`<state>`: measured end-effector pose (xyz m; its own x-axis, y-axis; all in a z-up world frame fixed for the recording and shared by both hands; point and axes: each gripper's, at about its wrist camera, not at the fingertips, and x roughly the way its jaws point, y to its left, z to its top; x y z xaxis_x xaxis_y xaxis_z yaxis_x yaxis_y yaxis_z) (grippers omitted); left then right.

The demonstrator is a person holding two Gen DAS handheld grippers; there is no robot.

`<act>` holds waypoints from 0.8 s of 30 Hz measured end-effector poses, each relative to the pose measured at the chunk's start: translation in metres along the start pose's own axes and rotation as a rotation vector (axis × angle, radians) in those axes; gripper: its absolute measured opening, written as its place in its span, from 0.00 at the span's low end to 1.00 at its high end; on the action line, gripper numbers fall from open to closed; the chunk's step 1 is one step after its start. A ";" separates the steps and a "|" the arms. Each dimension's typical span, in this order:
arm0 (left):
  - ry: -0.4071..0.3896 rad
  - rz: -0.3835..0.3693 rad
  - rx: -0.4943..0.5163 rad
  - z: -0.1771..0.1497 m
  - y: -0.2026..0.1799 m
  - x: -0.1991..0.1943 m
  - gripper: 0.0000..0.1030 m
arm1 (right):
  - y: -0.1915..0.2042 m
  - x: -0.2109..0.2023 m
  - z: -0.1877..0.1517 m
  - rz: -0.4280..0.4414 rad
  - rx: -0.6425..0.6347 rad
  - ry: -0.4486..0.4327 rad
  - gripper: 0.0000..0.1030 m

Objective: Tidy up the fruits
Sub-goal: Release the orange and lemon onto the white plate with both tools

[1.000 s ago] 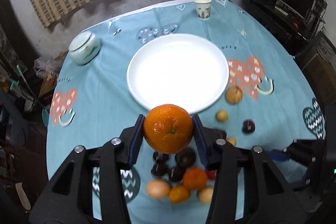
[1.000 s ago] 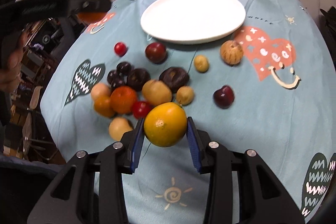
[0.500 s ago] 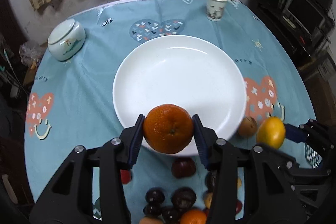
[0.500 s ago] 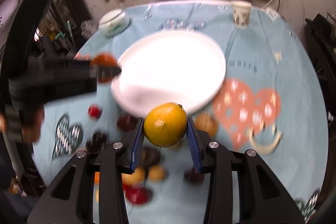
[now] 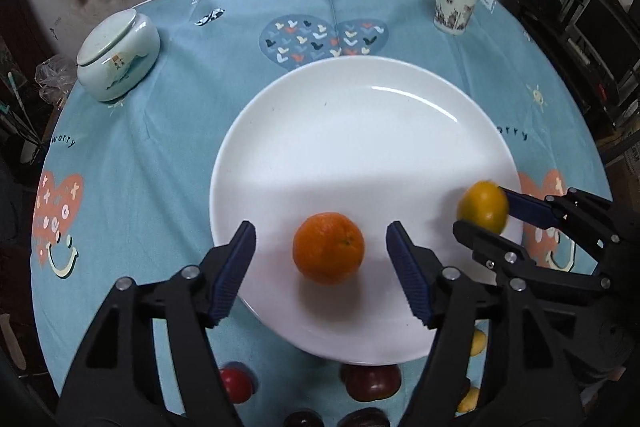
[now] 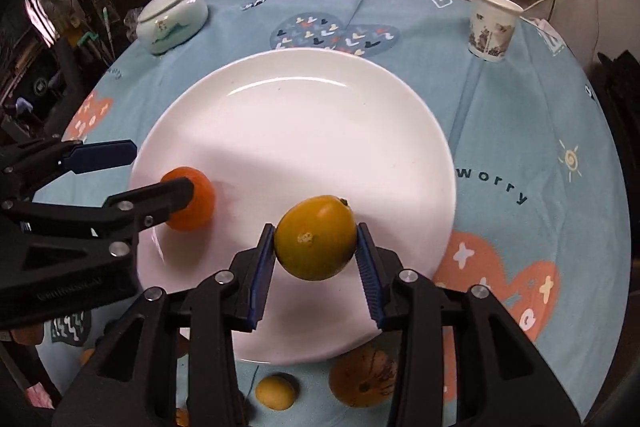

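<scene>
The jar (image 5: pixel 117 63) sits far left on the bench (image 5: pixel 168 163). The word "worry" (image 5: pixel 63 140) is printed on the blue cloth. The left tool (image 5: pixel 320 247) is wide open, with the orange (image 5: pixel 328 248) lying between its fingers on the plate (image 5: pixel 360 131). The right tool (image 6: pixel 316 255) squeezes the lemon (image 6: pixel 316 237) above the plate's near edge. A cup (image 5: pixel 456 5) stands far right.

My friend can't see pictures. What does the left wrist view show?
An orange sits on a white plate between the open left tool. The right tool holds a yellow fruit over the plate's edge.
</scene>
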<state>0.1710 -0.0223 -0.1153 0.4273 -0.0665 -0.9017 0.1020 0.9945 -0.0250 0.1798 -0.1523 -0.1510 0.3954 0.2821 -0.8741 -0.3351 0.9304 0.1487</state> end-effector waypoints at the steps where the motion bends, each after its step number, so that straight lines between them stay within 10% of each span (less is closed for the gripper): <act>1: -0.007 0.003 -0.007 0.001 0.003 -0.003 0.69 | -0.002 -0.003 0.001 0.013 0.006 -0.011 0.65; 8: -0.064 -0.016 -0.069 -0.015 0.032 -0.043 0.74 | -0.012 -0.054 -0.006 -0.006 0.018 -0.113 0.67; 20: -0.086 -0.001 -0.138 -0.125 0.089 -0.106 0.82 | -0.026 -0.093 -0.172 0.011 0.213 -0.006 0.66; 24: -0.049 0.020 -0.196 -0.151 0.108 -0.107 0.82 | -0.035 -0.089 -0.167 -0.069 0.212 -0.030 0.66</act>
<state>0.0004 0.1045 -0.0863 0.4711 -0.0461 -0.8809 -0.0818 0.9920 -0.0957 0.0131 -0.2489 -0.1553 0.4374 0.2200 -0.8719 -0.1203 0.9752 0.1857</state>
